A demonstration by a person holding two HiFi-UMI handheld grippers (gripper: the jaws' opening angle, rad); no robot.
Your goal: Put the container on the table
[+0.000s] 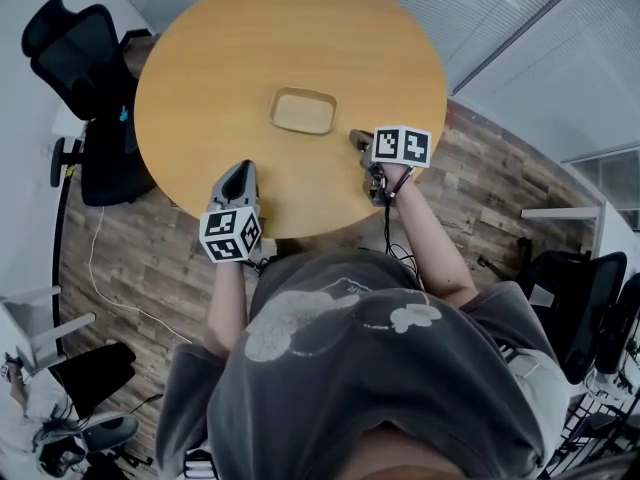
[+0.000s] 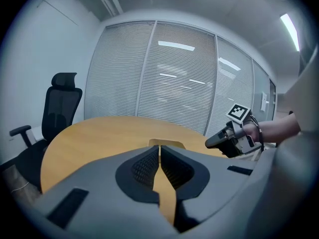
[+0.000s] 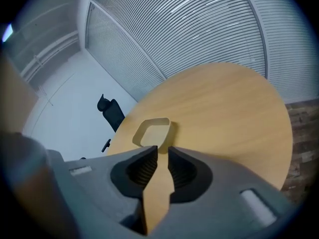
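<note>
A shallow, round-cornered tan container (image 1: 303, 111) sits open side up mid-table (image 1: 220, 78), long axis running left to right. My right claw (image 1: 360, 138) is slightly parted, holding nothing; my left claw (image 1: 238, 178) is clenched.

**Around the edges of your workspace**

A black office chair (image 1: 75, 48) stands well off to the left of your left claw (image 1: 240, 170), farther out than its tips. Behind that claw, back towards you, a thin white cable (image 1: 97, 238) trails across the wood-plank floor (image 1: 150, 253). Slatted blinds (image 1: 490, 8) run ahead of your right claw (image 1: 358, 136) and off to its right. A second dark chair (image 1: 575, 303) sits well behind that claw, on its right.
</note>
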